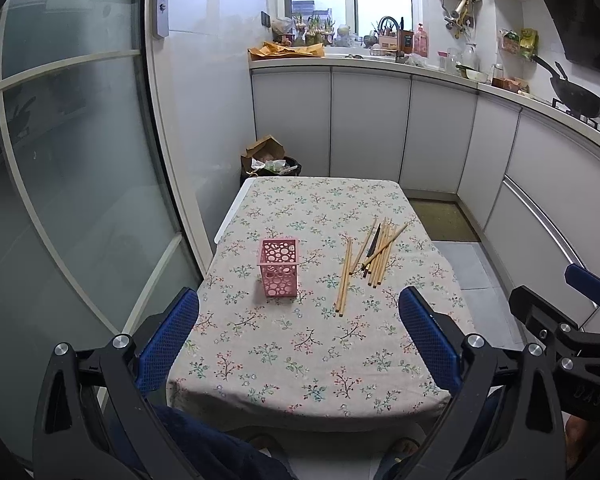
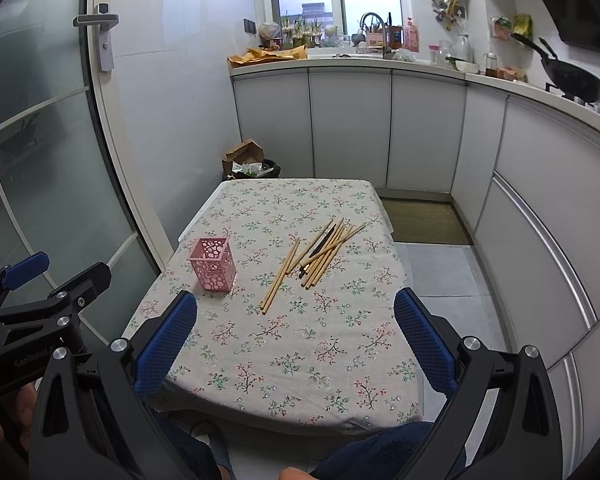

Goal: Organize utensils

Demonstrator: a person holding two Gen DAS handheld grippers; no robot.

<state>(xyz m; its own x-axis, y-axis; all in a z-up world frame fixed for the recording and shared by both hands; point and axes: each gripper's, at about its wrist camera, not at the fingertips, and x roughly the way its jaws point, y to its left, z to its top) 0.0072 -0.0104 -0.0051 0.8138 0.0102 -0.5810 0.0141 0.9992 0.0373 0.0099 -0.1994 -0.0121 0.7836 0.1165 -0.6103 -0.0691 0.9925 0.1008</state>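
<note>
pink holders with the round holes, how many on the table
1. The pink plastic square holder with round holes stands upright on the floral tablecloth, left of the loose wooden chopsticks, apart from them. No second holder shows in either view.

My left claw [image 1: 299,320] and right claw [image 2: 296,322] wear blue pads [image 1: 168,344] with a fine rough mesh grain, set on matt black plastic arms with bright metal bolts. The worktop [image 1: 300,360] carries a matt woven cloth printed with small flowers. On that cloth, the pink holder [image 1: 279,267] looks like smooth plastic pierced with round holes; right of it the chopsticks [image 1: 366,258] look like pale, unvarnished wood, one being dark. Beyond the cloth, the cabinet doors [image 1: 370,124] are smooth and faintly glossy.
</note>
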